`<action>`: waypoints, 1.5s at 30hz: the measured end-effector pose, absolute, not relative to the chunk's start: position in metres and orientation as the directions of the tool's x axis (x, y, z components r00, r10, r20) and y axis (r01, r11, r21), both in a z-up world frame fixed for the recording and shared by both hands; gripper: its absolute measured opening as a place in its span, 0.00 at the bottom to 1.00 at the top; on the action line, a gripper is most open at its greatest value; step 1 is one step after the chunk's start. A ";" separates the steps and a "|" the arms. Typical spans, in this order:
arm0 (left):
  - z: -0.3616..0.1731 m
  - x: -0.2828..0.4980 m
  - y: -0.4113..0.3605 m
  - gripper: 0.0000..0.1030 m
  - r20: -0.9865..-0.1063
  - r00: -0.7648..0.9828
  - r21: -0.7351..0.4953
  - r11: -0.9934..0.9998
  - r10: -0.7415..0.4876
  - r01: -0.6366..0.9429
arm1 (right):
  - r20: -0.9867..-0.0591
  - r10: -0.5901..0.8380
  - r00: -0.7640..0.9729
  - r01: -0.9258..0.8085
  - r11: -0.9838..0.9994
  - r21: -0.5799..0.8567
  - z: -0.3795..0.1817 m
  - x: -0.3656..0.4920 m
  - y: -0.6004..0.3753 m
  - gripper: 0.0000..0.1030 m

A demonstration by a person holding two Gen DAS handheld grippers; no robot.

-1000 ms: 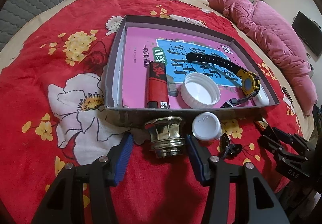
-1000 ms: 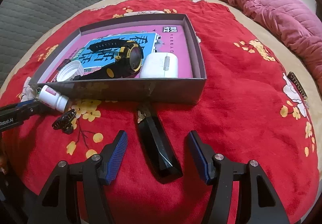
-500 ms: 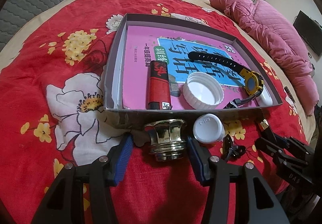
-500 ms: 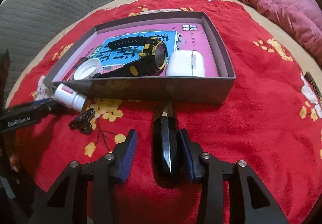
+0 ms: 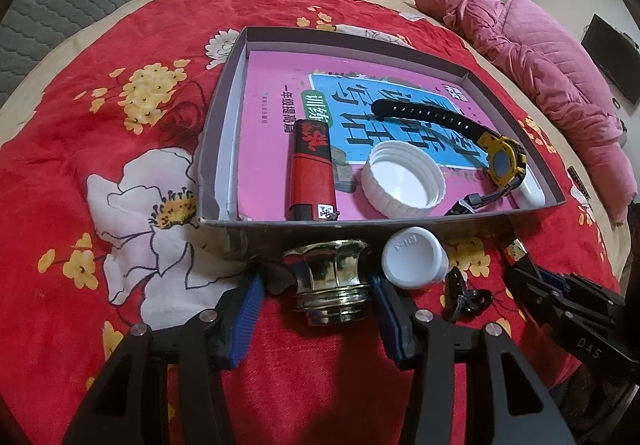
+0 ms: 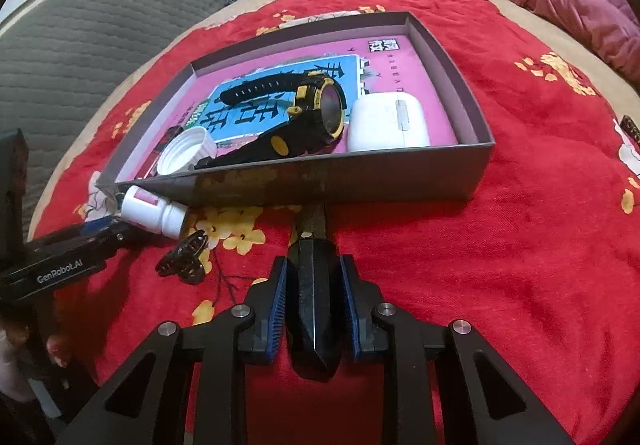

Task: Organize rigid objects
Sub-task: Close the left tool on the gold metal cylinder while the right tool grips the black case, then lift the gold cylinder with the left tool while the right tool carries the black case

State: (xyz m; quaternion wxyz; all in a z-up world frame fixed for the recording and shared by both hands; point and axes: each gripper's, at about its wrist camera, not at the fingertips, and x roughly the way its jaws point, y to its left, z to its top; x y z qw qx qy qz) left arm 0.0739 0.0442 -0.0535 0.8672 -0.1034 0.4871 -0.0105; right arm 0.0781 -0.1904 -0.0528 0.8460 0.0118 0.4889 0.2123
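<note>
1. We take the grey box (image 6: 360,181) on the red flowered blanket (image 6: 540,265) as our landmark.
2. Our right gripper (image 6: 314,301) has just been closing, and its blue pads (image 6: 277,305) now press both sides of a long black faceted object (image 6: 314,309), which lies on the blanket just in front of the box's near wall, its worn tip reaching that wall.
3. Our left gripper (image 5: 316,309) stands with its jaws apart around a shiny brass fitting (image 5: 330,285), which sits just in front of the box's near wall; the right pad looks to be at the fitting's side, while the left pad (image 5: 244,317) is clear of it.
4. Beside the fitting, also just outside the near wall, lies a small white bottle (image 5: 414,257), and near it a black hair clip (image 5: 460,297).
5. Inside the box, on a pink booklet (image 5: 272,117), we see a red lighter (image 5: 312,173), a white jar lid (image 5: 404,185), a black-and-yellow watch (image 6: 316,113) and a white case (image 6: 388,123).
</note>
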 end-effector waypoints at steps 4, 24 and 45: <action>-0.055 0.076 0.044 0.49 -0.842 0.526 -0.193 0.978 -0.122 -0.083 | -0.827 0.353 0.438 -0.365 0.910 0.196 -0.054 0.078 -0.187 0.25; -0.054 0.074 0.048 0.35 -0.833 0.535 -0.215 0.973 -0.140 -0.080 | -0.827 0.315 0.465 -0.410 0.905 0.115 -0.056 0.074 -0.179 0.24; -0.027 0.051 0.050 0.35 -0.802 0.579 -0.221 0.973 -0.144 -0.065 | -0.796 0.366 0.482 -0.400 0.900 0.172 -0.034 0.061 -0.191 0.23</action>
